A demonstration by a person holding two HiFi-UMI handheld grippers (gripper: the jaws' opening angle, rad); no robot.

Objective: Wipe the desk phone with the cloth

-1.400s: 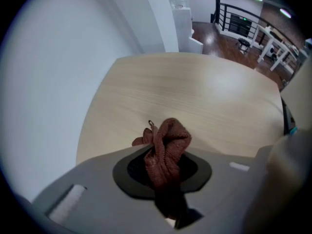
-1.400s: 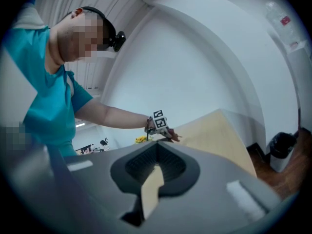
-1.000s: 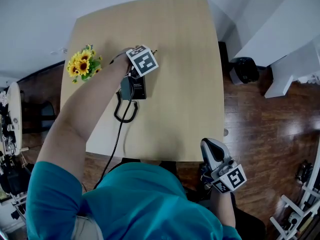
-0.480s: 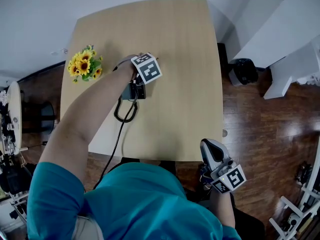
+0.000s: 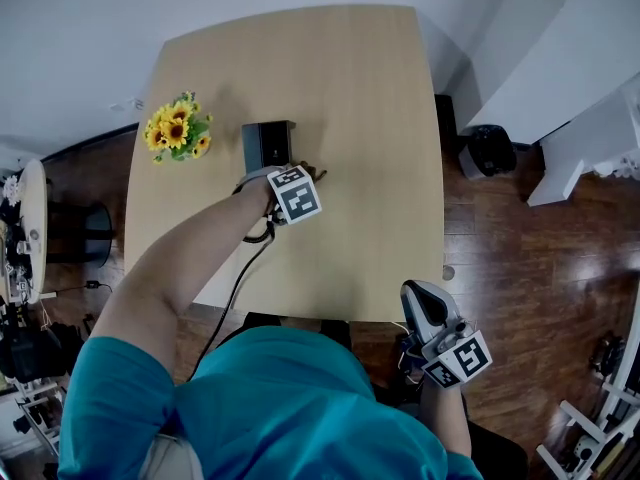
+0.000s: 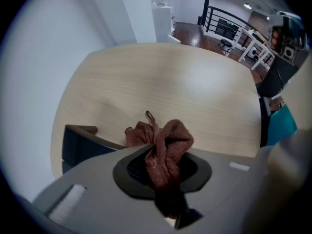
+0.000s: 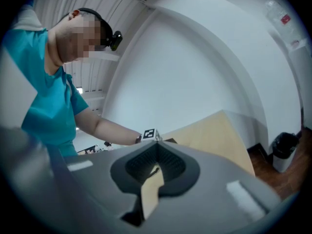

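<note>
The pale wooden table point(image 5: 360, 118) fills the upper middle of the head view. The person's teal shirt point(image 5: 270, 408) takes up the bottom, with one bare forearm point(image 5: 190, 268) reaching up over the table's near edge.

The dark desk phone point(image 5: 268, 144) lies on the table left of centre, just right of a bunch of sunflowers point(image 5: 178, 131). A black cable point(image 5: 238, 278) hangs over the near edge, below the phone.

The left gripper point(image 5: 296, 190) sits just below the phone in the frame. In the left gripper view its jaws are clamped on a crumpled reddish-brown cloth point(image 6: 165, 139). The phone point(image 6: 80, 145) shows at the lower left there, close beside the cloth. Whether they touch cannot be told.

The right gripper point(image 5: 420, 303) is at the lower right of the head view, off the table and below its near edge. In the right gripper view its jaws are together with nothing between them point(image 7: 155, 165).
</note>
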